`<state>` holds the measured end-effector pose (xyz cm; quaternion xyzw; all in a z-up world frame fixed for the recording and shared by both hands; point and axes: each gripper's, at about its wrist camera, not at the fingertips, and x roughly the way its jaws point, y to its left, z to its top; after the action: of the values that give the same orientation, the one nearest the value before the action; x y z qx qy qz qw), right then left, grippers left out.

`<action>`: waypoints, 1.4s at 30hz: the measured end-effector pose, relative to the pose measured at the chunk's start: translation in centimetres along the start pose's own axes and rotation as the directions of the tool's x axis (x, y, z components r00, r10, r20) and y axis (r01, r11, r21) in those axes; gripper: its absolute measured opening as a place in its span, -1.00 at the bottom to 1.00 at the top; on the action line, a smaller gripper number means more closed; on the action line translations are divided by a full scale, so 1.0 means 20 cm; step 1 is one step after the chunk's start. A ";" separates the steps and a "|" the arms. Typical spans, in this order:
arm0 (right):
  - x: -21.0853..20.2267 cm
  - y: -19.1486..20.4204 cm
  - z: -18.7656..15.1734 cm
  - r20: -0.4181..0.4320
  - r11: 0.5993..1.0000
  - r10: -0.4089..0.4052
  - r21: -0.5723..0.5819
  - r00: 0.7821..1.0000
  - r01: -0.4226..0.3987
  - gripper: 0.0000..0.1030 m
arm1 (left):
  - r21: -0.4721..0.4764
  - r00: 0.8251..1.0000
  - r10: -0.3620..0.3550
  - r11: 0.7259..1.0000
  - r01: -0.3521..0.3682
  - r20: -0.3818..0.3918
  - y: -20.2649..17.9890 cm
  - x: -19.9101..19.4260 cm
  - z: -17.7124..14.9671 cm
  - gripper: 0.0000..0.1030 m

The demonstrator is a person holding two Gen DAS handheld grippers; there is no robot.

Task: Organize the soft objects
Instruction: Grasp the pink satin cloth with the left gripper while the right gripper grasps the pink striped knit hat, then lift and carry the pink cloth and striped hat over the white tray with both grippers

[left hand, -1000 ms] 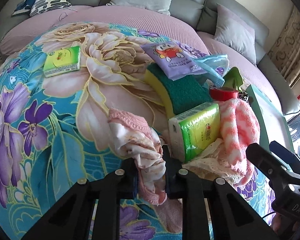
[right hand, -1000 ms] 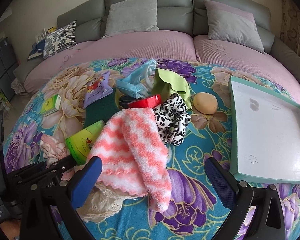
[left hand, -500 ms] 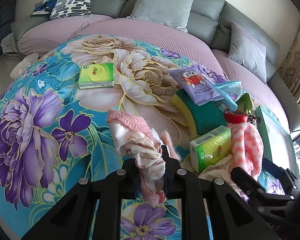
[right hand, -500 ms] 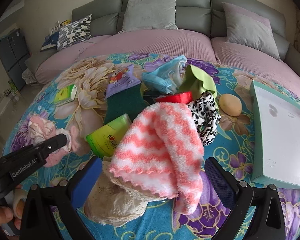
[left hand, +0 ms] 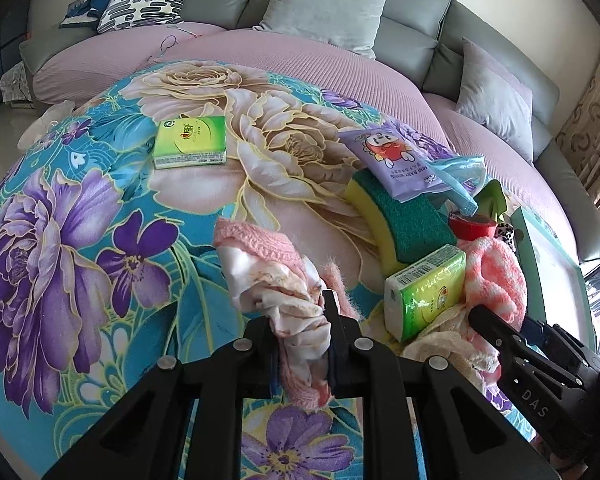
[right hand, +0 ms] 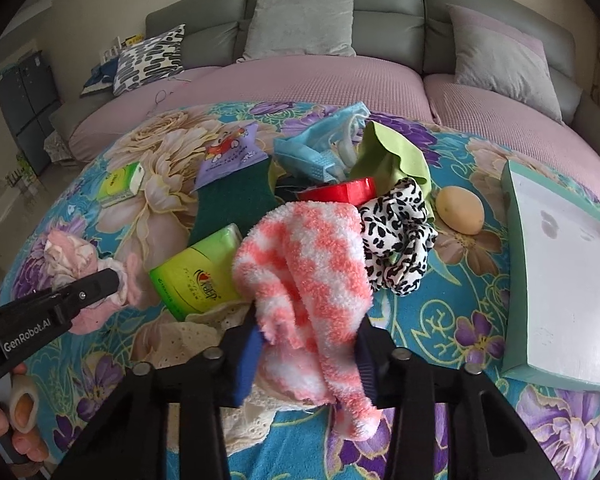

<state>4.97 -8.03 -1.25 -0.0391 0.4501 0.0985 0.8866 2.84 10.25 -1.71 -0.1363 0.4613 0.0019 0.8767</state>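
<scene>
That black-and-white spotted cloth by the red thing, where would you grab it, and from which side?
Pinch the spotted cloth at its raised, bunched top fold, coming from above on its right, potato side. Its left edge tucks against the striped sock, which the right gripper holds.

Crumpled pink cloth (left hand: 288, 304) pinched upright; coral-striped fuzzy sock (right hand: 308, 280) (bunched) likewise gripped.

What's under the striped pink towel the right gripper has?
Under the striped pink towel, cream lace fabric shows at its lower left. The red item sits behind. Whatever lies directly beneath stays covered.
</scene>
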 end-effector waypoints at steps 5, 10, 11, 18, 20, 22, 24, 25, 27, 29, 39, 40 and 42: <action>-0.04 0.00 0.01 0.045 1.000 0.005 -0.009 0.999 -0.005 -0.47 | -0.003 1.000 -0.002 1.000 0.003 0.010 0.00 -0.01 0.00 -0.65; -0.12 -0.02 0.03 0.118 1.000 0.014 -0.003 0.993 -0.014 -0.58 | -0.002 1.000 -0.006 1.000 0.006 0.026 0.00 -0.03 0.01 -0.65; -0.14 -0.02 0.03 0.134 1.000 0.015 -0.003 0.991 -0.014 -0.58 | -0.001 1.000 -0.007 1.000 0.007 0.028 0.00 -0.04 0.01 -0.65; -0.30 -0.05 0.07 0.245 1.000 0.016 0.018 0.969 -0.021 -0.60 | 0.002 0.998 -0.008 1.000 0.008 0.055 -0.01 -0.09 0.03 -0.65; -0.36 -0.06 0.08 0.290 0.999 0.025 0.023 0.957 -0.033 -0.60 | 0.004 0.998 -0.009 1.000 0.008 0.067 -0.02 -0.11 0.03 -0.66; -0.43 -0.07 0.08 0.336 0.999 0.036 0.025 0.941 -0.047 -0.60 | 0.007 0.997 -0.010 1.000 0.010 0.079 -0.03 -0.13 0.04 -0.65; -0.50 -0.08 0.08 0.381 0.999 0.033 0.024 0.924 -0.046 -0.60 | 0.010 0.996 -0.011 1.000 0.010 0.086 -0.03 -0.14 0.04 -0.65; -0.53 -0.08 0.09 0.403 0.999 0.034 0.022 0.915 -0.047 -0.60 | 0.012 0.996 -0.011 1.000 0.010 0.092 -0.04 -0.16 0.04 -0.65; -0.59 -0.08 0.09 0.436 0.998 0.037 0.022 0.899 -0.052 -0.60 | 0.016 0.994 -0.013 1.000 0.011 0.108 -0.05 -0.18 0.05 -0.65; -0.63 -0.10 0.09 0.451 0.998 0.037 0.026 0.892 -0.055 -0.60 | 0.023 0.993 -0.016 1.000 0.013 0.121 -0.06 -0.21 0.05 -0.65; -0.64 -0.29 0.10 0.420 0.995 -0.046 0.105 0.907 0.002 -0.60 | 0.097 0.989 -0.031 0.995 0.017 0.142 -0.23 -0.26 0.07 -0.65; -0.64 -0.34 0.09 0.411 0.992 -0.070 0.124 0.909 0.021 -0.60 | 0.113 0.989 -0.036 0.993 0.020 0.140 -0.27 -0.26 0.08 -0.65; -0.63 -0.45 0.07 0.383 0.983 -0.130 0.172 0.914 0.067 -0.60 | 0.138 0.990 -0.045 0.990 0.026 0.136 -0.33 -0.26 0.09 -0.65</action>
<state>0.79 -18.39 9.62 0.0279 0.2669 0.0242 0.9630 2.12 4.94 5.02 -0.0838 0.3957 -0.0357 0.9139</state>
